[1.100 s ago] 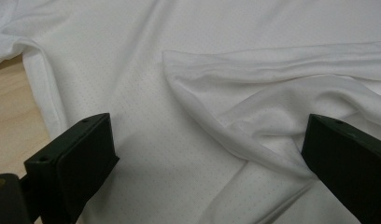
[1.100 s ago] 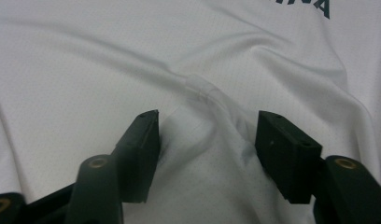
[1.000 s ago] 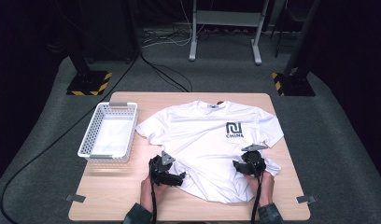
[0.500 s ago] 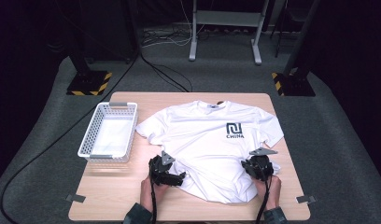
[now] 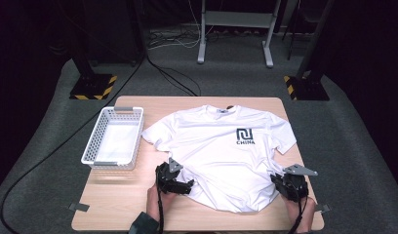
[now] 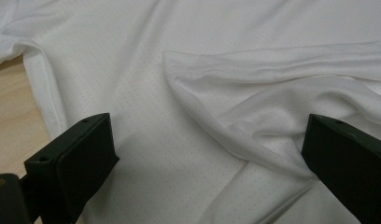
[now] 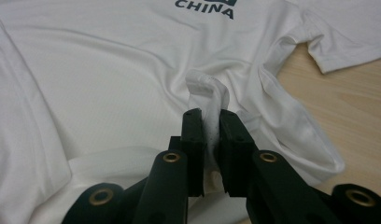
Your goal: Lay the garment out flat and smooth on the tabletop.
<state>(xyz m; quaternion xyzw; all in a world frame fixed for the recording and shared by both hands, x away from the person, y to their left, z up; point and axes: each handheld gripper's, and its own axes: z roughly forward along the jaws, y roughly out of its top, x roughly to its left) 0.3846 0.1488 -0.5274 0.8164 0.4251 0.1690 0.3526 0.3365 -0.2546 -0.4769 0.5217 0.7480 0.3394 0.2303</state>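
White T-shirt [image 5: 219, 156] flat at frame centre, right gripper [image 7: 211, 122] jaws pinching a hem fold at lower right, left gripper [image 6: 207, 154] jaws spread over fabric at lower left, basket [image 5: 92, 146] at left

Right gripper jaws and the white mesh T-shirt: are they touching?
Touching. In the right gripper view, the right gripper has both jaws shut on a pinched-up fold of the white mesh T-shirt, with fabric sticking out above the tips.
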